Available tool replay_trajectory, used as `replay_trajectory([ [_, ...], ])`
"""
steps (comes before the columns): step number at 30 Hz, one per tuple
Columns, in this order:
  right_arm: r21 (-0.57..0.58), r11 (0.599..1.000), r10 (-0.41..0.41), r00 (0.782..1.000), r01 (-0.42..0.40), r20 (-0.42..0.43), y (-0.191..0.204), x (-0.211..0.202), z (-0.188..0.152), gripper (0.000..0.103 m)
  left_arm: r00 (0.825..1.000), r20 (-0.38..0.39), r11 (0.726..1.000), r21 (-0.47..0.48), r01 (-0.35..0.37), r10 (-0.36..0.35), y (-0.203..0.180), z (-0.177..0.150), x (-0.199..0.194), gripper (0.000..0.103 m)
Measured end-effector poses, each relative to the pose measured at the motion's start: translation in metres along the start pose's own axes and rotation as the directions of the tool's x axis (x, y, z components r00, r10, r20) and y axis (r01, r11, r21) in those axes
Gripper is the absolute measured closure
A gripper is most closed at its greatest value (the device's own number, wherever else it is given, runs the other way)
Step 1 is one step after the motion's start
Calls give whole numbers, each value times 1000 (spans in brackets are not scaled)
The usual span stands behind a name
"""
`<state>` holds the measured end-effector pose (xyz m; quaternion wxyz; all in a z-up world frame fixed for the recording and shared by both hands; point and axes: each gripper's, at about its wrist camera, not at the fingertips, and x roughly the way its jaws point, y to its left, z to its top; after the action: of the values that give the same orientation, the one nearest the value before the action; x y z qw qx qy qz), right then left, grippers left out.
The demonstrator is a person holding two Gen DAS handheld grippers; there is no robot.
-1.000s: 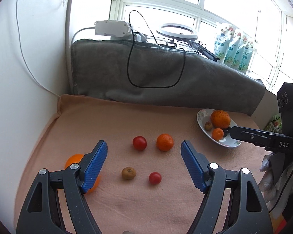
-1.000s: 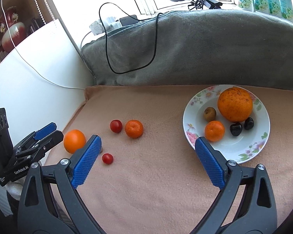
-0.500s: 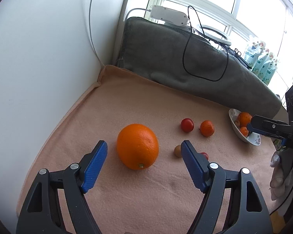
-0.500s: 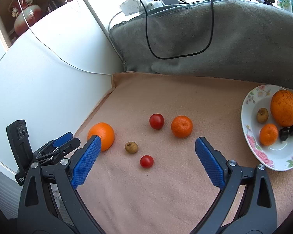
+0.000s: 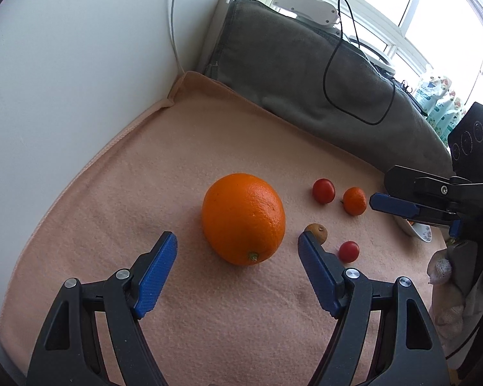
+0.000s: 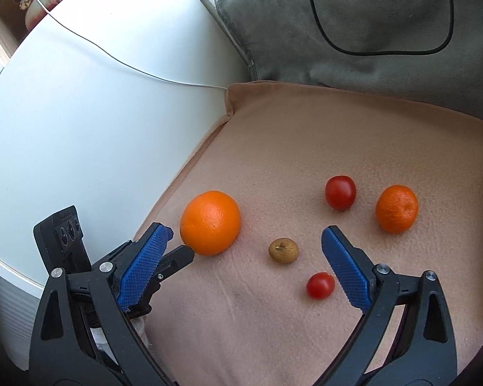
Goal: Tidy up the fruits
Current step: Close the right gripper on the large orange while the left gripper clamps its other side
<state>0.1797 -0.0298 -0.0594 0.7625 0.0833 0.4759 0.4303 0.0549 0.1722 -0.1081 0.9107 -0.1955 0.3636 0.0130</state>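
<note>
Left gripper [image 5: 237,241]: swung from the small fruits to the big orange [image 5: 243,218], now closer, fingers wide. Right gripper [image 6: 245,259]: shifted off the plate [image 5: 417,230], seemingly lower.

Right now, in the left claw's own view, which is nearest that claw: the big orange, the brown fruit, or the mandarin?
1. Big orange, just ahead between the open fingers.
2. Brown fruit, at the right fingertip.
3. Mandarin, farther right.

A peach blanket [image 5: 183,148] is covering the surface, its left edge lying against a white wall [image 5: 64,64] — behind the blanket a grey cushion [image 5: 293,64] is slumping, a black cable [image 5: 354,74] looping over it, daylight pouring through the window [image 5: 418,3] behind
</note>
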Motion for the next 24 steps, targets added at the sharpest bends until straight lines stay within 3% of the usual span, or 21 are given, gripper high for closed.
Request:
replay_trajectory([
  [15, 44, 994, 101, 990, -97, -102, 17, 62, 2, 5, 998, -28, 998, -46, 47, -48, 8, 1, 13, 26],
  [18, 58, 993, 112, 988, -106, -109, 19, 68, 0, 13, 998, -32, 997, -53, 54, -56, 9, 2, 15, 26],
  [21, 63, 992, 114, 987, -108, -114, 21, 74, 0, 14, 997, -42, 996, -58, 64, -67, 10, 2, 19, 33],
  [24, 68, 991, 125, 985, -117, -120, 24, 78, -1, 15, 996, -53, 996, -55, 67, -70, 8, 2, 23, 33],
])
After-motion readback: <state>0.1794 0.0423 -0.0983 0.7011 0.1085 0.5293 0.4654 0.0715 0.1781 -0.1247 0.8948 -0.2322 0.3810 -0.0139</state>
